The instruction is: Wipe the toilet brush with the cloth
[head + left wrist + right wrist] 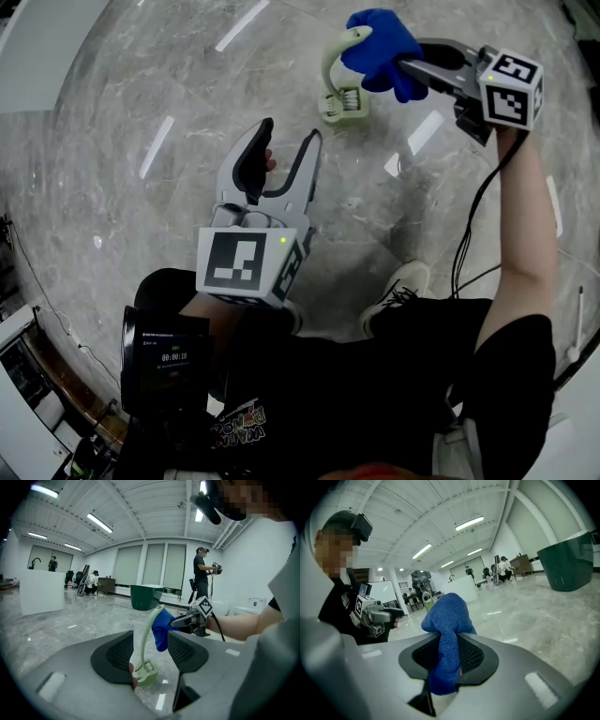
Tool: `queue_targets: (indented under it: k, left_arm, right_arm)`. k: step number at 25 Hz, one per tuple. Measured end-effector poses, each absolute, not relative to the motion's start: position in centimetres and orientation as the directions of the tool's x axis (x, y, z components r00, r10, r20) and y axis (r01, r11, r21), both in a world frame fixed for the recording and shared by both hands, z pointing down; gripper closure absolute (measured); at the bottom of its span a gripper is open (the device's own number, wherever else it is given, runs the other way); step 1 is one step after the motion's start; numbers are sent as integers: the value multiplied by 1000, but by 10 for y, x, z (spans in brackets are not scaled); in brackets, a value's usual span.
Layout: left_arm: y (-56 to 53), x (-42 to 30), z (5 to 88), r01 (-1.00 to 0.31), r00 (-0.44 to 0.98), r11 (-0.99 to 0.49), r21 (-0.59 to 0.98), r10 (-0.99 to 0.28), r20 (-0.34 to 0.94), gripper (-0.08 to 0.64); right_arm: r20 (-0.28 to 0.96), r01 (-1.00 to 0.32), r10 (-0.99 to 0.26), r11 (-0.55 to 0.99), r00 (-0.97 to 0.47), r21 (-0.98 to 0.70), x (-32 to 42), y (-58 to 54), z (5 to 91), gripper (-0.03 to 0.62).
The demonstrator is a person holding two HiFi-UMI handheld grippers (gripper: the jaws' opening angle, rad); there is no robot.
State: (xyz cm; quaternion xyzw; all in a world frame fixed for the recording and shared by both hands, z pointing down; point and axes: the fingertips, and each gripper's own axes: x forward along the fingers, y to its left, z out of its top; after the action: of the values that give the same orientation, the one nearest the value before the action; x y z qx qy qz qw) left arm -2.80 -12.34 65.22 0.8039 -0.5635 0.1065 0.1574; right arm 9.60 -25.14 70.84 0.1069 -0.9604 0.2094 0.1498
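**Cloth clamped in right tool at top of toilet brush handle; left tool open**

1. Toilet brush. The toilet brush stands on the polished grey marble floor, ahead of the person and between the two tools in the head view. It is pale green throughout. Its head is a short rectangular block that rests on the floor, with a row of ribs or bristles showing on its upper face. A slim handle rises from the block, bows to one side and ends in a rounded, hooked tip. No tool grips the brush.

2. Cloth. The cloth is deep blue with a fine looped texture. It is bunched into a rounded lump above the jaws, and a narrow tail hangs down below them. In the head view and the left gripper view the lump sits at the tip of the handle, against it or just beside it. Actual contact cannot be confirmed.

3. Right tool. The right tool is clamped on the cloth, with both pads pressing the fabric between them. It is raised above the floor at the height of the handle tip.

4. Left tool. The left tool has its jaws wide apart and nothing held between them. It is aimed toward the brush, well short of it; the brush and cloth appear through the gap in its own view
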Motion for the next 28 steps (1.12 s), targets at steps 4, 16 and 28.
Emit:
queue_targets:
  k: [4,16,28]
  left_arm:
    - [-123,-27,656,-937,351,-327,126,-872,341,331]
    - [-124,-30,651,-945,326,-298,131,-878,350,331]
    - [-125,-44,651,-961,277,-254,110,-896,348,334]
  right_arm:
    - [473,-344,-112,829,-874,-441,109,-248,785,491]
    - [757,-335,267,774,-596,-537,97,-112,970,491]
    - [450,-520,-263,480,-854,-707,-5,-172,891,491]
